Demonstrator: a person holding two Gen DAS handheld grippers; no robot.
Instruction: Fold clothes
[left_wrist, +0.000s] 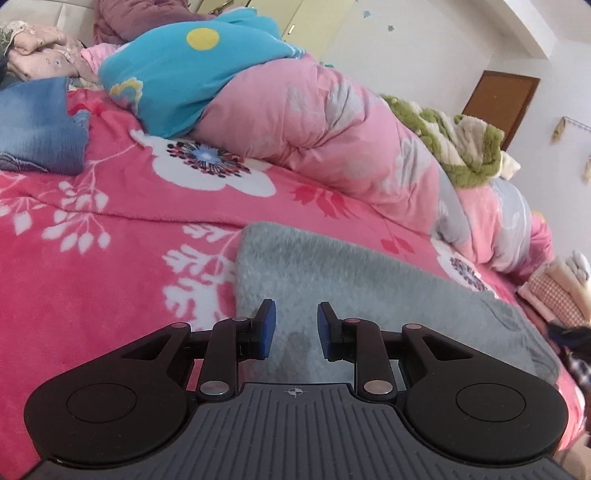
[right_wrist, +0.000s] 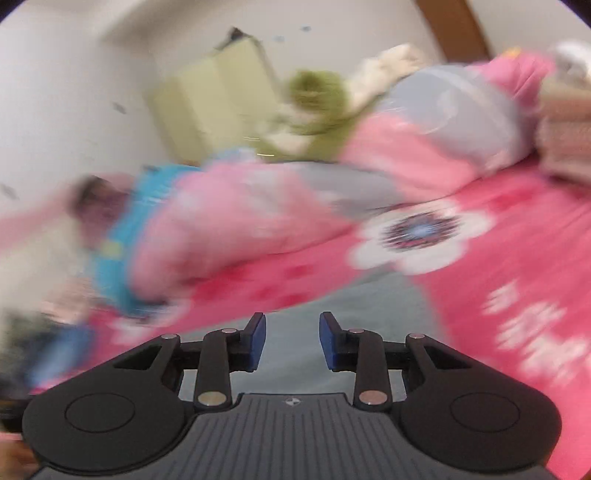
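Observation:
A fuzzy grey garment (left_wrist: 369, 291) lies flat on the pink flowered bedspread (left_wrist: 110, 221). My left gripper (left_wrist: 296, 328) hovers over its near part, jaws open, nothing between the blue pads. In the blurred right wrist view the same grey garment (right_wrist: 369, 302) shows below and ahead of my right gripper (right_wrist: 291, 339). That gripper is open too, with no cloth between its pads. Folded blue jeans (left_wrist: 37, 125) rest on the bedspread at the far left.
A heaped pink quilt (left_wrist: 332, 136) with a blue blanket (left_wrist: 177, 74) on top runs along the back of the bed. A green and cream fleece (left_wrist: 458, 144) sits further right. Folded linens (left_wrist: 557, 291) lie at the right edge. Pale cupboards (right_wrist: 207, 103) stand behind.

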